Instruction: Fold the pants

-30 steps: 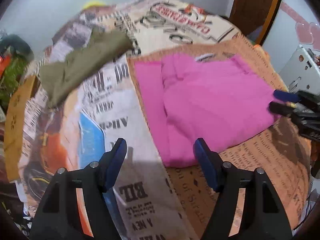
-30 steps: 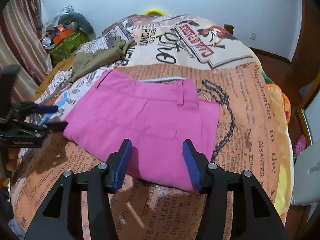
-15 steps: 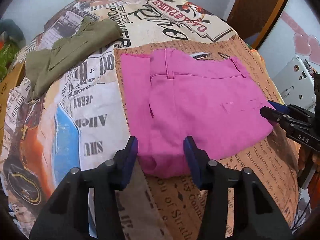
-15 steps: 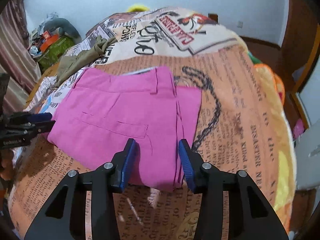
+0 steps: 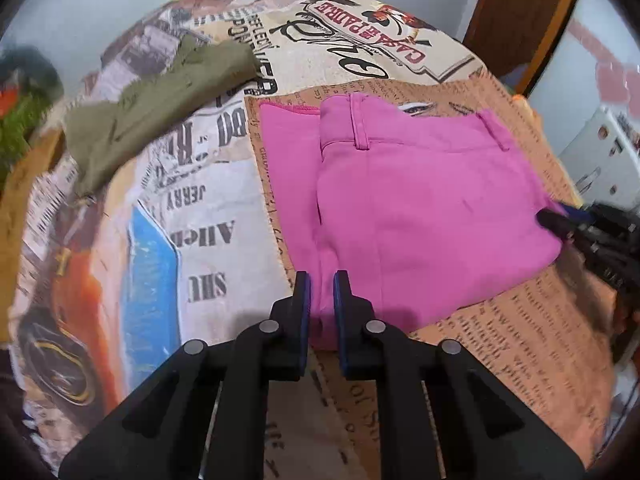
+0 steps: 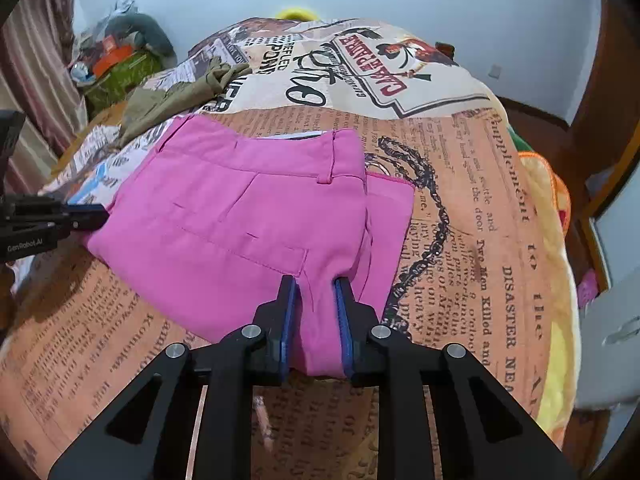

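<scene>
Folded pink pants point(image 5: 420, 208) lie flat on a bed cover printed like newspaper point(image 5: 192, 216), waistband at the far side. My left gripper point(image 5: 321, 280) is closing on the near left corner of the pants, pink cloth pinched between its blue pads. In the right wrist view the same pants point(image 6: 240, 208) pucker where my right gripper point(image 6: 314, 282) is closing on the near right corner, cloth bunched between its pads. Each gripper also shows in the other's view: the right gripper point(image 5: 560, 220) at the pants' right edge, the left gripper point(image 6: 92, 216) at their left edge.
An olive-green garment point(image 5: 152, 108) lies crumpled on the bed beyond the pants to the left. A pile of bags and boxes point(image 6: 116, 60) stands by the far left wall. A white cabinet point(image 5: 600, 152) and a wooden door point(image 5: 520, 16) flank the bed's right side.
Both grippers came down to the near edge of the pink pants and their jaws went from wide apart to pinched on the cloth at its two near corners.
</scene>
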